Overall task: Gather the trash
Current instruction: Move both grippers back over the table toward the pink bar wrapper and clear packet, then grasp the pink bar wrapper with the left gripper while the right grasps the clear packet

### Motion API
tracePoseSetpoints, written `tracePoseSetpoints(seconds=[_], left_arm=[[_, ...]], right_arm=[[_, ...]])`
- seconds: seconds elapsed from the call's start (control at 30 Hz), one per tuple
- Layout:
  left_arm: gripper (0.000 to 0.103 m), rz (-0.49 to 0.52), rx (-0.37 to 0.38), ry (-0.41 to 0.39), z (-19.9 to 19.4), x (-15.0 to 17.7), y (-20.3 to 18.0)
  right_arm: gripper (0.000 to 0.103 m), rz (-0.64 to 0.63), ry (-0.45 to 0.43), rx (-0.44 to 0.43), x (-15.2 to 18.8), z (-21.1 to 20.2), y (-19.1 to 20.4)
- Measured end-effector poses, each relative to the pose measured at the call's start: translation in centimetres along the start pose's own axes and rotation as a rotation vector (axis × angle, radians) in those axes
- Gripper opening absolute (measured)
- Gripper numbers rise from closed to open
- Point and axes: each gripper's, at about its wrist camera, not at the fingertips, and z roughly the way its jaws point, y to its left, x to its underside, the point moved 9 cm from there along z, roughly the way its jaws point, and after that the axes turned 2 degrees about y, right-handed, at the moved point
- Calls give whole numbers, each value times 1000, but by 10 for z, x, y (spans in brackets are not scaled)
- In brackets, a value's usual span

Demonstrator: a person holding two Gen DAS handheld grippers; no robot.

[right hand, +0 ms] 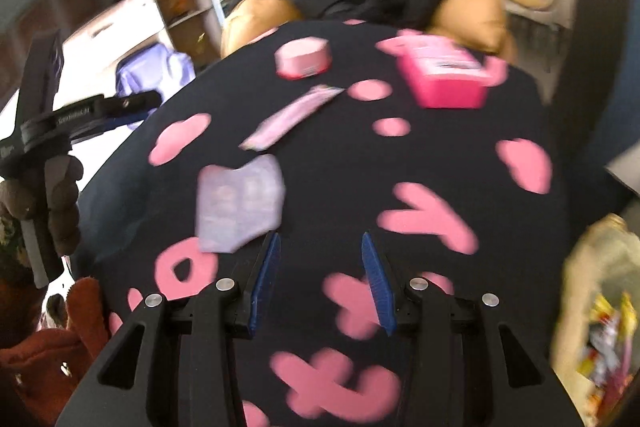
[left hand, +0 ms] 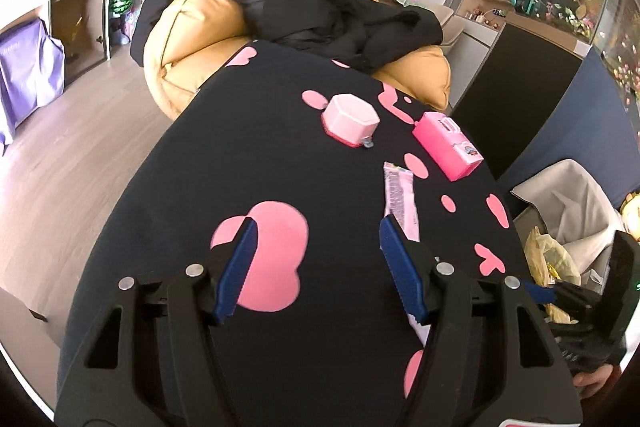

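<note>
Pink wrapper apparently lies lengthwise beside spread left gripper.

bare black cloth ahead, pink toy boxes beyond

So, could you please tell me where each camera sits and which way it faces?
Left wrist: sits behind the open left tongs, facing across the black pink-patterned cloth toward the pink wrapper; the right tongs show at right.
Right wrist: behind the open right tongs, blurred, same heading; the left tongs show at left.
Shared: cloth, wrapper, octagonal pink box, pink toy box, tan sofa.
</note>
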Motion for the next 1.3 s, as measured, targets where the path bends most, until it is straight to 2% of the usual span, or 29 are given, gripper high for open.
tracePoseSetpoints(seconds=[0.17, 0.4, 0.43, 0.57, 0.73, 0.93, 1.07, 1.2, 1.27, 1.3], left_arm=[[60, 4, 10, 27, 3, 9, 11], [60, -4, 19, 39, 5, 12, 13], [60, -5, 19, 39, 6, 11, 13], [60, 5, 22, 52, 11, 10, 7], [60, 51, 42, 78, 23, 12, -14], [60, 200, 66, 130, 58, 7, -65], [60, 274, 33, 162, 89, -3, -91], [54, 322, -28, 200, 115, -10, -103], [45, 323, -38, 225, 124, -10, -106], [44, 317, -38, 236, 128, -10, -107]], right_arm=[[41, 0, 67, -39, -1, 40, 26], [41, -84, 39, 41, -8, 49, 43], [38, -98, 34, 46, -8, 49, 44], [13, -89, 19, 12, -3, 41, 44], [9, -20, -26, 30, 10, 16, 15], [9, 165, -71, 67, 27, -19, -46], [9, 238, -113, 90, 31, -40, -74], [9, 273, -131, 83, 35, -48, -89], [9, 280, -134, 82, 37, -48, -92], [9, 282, -134, 81, 38, -48, -93]])
